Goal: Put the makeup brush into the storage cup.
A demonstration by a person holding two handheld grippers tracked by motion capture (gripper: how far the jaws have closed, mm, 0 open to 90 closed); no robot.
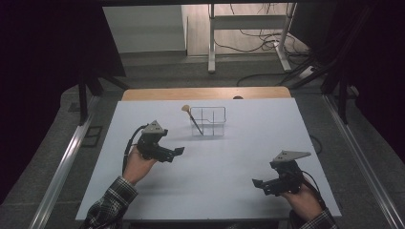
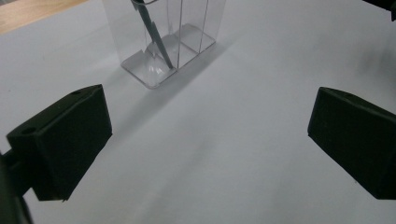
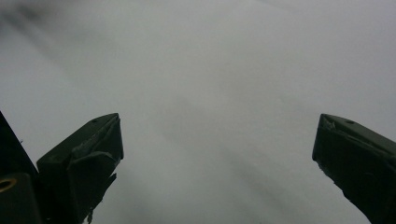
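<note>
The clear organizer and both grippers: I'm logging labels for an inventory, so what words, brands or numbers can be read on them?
None can be read.
Clear organizer: no print shows on its walls.
Brush standing in it: handle bears no legible mark.
Left gripper and right gripper: plain black jaws and grey plates, no lettering visible.
</note>
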